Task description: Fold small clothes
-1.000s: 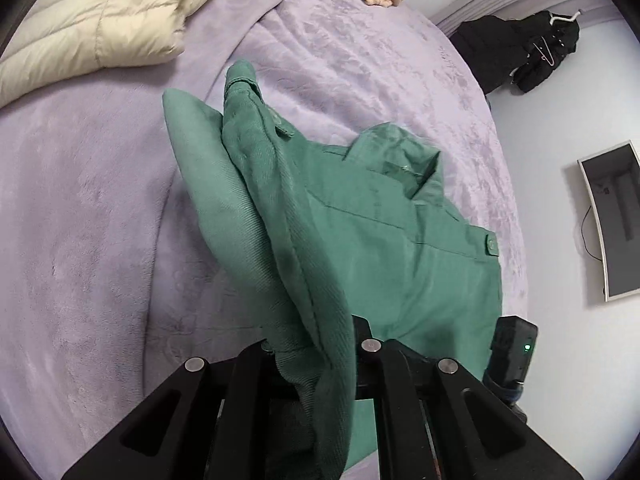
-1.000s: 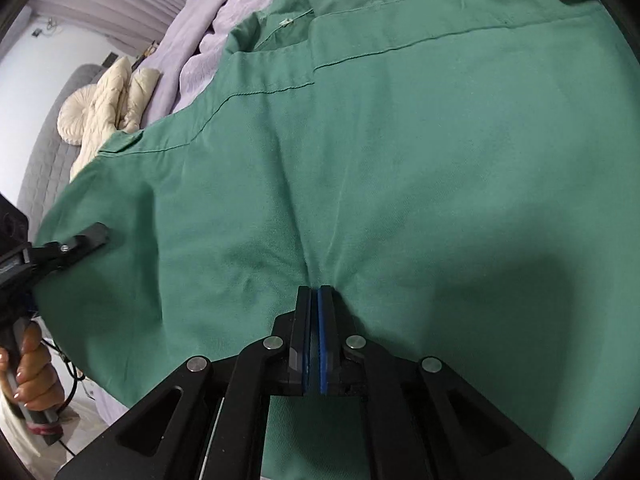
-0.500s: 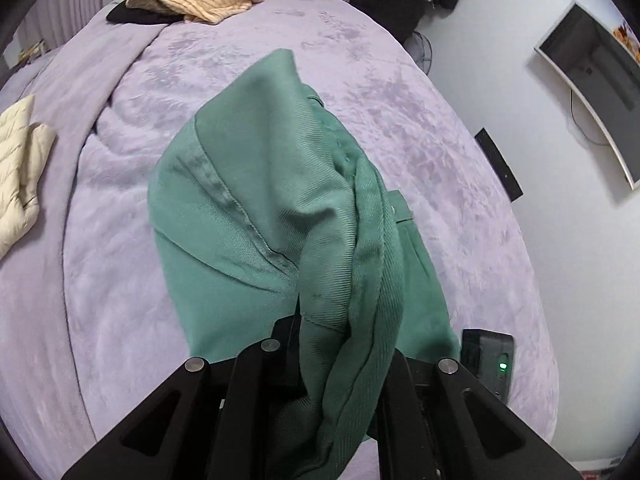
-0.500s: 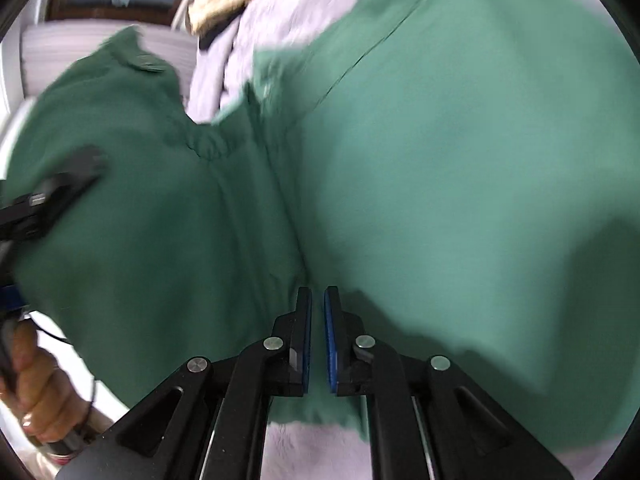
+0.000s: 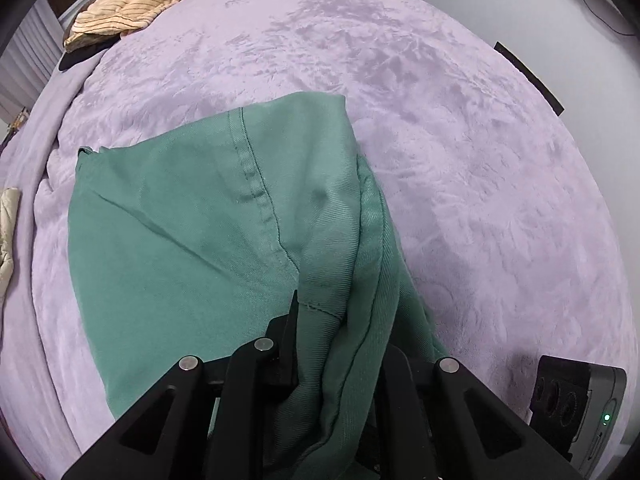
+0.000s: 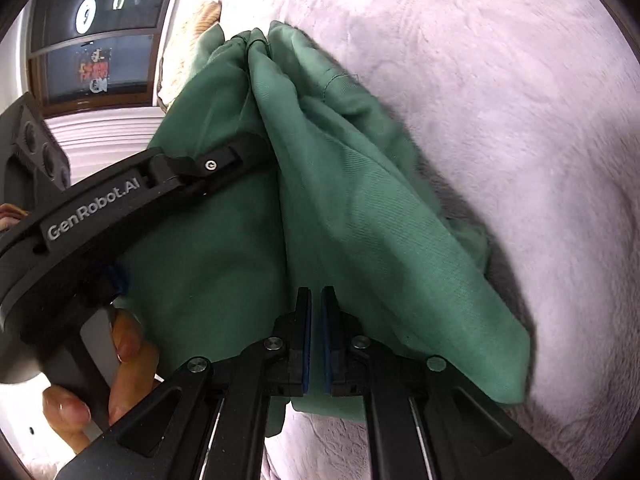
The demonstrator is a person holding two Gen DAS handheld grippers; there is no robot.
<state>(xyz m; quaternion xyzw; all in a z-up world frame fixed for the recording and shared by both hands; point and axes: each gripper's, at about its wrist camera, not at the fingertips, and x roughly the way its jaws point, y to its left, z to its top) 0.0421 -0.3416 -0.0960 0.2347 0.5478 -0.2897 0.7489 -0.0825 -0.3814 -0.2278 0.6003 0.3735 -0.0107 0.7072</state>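
Observation:
A green shirt (image 5: 192,232) lies on the purple bedspread (image 5: 460,152), one side folded over the rest. My left gripper (image 5: 336,320) is shut on a bunched edge of the green shirt, whose cloth drapes over the fingers. In the right wrist view the shirt (image 6: 360,208) hangs in folds. My right gripper (image 6: 316,304) stands at the shirt's lower edge with a narrow gap between its blue pads; no cloth shows between them. The left gripper's finger (image 6: 216,164) holds the cloth at left.
A striped yellow garment (image 5: 136,4) on a black one lies at the far left of the bed. A cream jacket (image 5: 8,224) shows at the left edge. The right gripper's body (image 5: 576,400) shows at bottom right. A window (image 6: 96,44) is behind.
The left gripper has carried the shirt's side over and down across the rest. The right gripper's pads, pressed together a second ago, have parted slightly and the cloth is out of them.

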